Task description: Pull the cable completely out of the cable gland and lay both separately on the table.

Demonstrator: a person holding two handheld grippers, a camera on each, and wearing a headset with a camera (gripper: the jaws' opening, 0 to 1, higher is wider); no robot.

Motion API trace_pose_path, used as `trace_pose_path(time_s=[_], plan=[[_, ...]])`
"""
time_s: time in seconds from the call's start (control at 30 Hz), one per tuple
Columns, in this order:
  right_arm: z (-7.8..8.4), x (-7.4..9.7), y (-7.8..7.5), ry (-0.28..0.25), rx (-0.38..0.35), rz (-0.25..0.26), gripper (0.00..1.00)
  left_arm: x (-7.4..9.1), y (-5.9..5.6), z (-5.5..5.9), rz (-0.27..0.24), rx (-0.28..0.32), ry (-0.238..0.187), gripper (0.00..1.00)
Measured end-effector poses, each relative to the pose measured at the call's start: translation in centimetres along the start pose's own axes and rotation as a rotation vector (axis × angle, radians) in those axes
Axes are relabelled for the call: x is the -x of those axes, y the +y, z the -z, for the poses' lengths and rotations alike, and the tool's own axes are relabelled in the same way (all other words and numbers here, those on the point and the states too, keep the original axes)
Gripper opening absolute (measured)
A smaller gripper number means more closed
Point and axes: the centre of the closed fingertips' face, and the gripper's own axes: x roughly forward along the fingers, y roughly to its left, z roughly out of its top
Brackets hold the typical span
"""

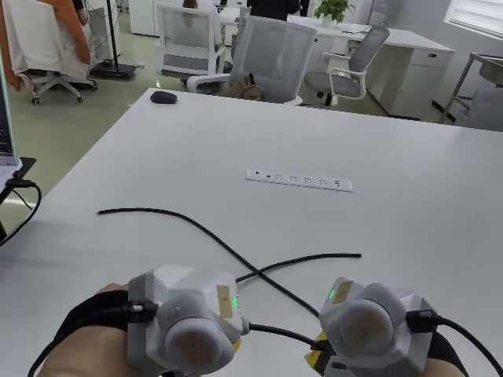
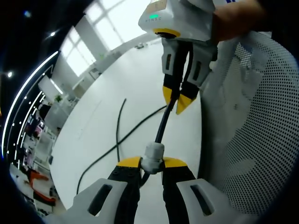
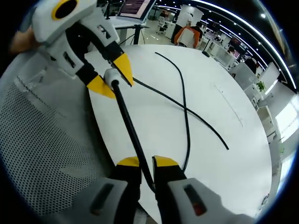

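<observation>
Left gripper [image 2: 152,164] has its jaws clamped on the cable gland [image 2: 153,155]. It's a small white fitting sitting right between the yellow tips, held just off the near edge of the table [image 1: 409,236]. The cable [image 2: 163,123] is thin, plain black, and comes out of the gland in a fairly straight line over to the right gripper [image 3: 147,163]. That one's jaws are pinched tight on it, also just off the table's near edge. So the cable's not out of the gland yet. Further in on the table, two black runs of it lie flat and cross in an X.
</observation>
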Motion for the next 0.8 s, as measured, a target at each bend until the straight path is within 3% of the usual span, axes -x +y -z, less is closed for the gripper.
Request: trace_pose_path(time_s=[0.1, 0.17, 0.33, 0.47, 0.8], plan=[[-0.8, -0.1, 1.0, -0.028, 0.008, -0.030, 0.15, -0.1, -0.3, -0.2, 0.008, -0.005, -0.004, 0.17], [-2.3, -0.2, 2.2, -0.086, 0.003, -0.076, 0.20, -0.2, -0.6, -0.3, 0.015, -0.016, -0.003, 0.18], [-4.9, 0.2, 3.5, -0.189, 0.099, -0.110, 0.18, -0.6, -1.4, -0.5, 0.042, -0.054, -0.001, 0.18], [-5.0, 0.2, 3.5, -0.190, 0.118, -0.111, 0.04, -0.7, -1.4, -0.6, 0.045, -0.064, -0.003, 0.18], [-4.1, -0.2, 2.8, -0.145, 0.129, -0.074, 0.03, -0.8, -1.3, -0.8, 0.047, -0.054, -0.011, 0.18]])
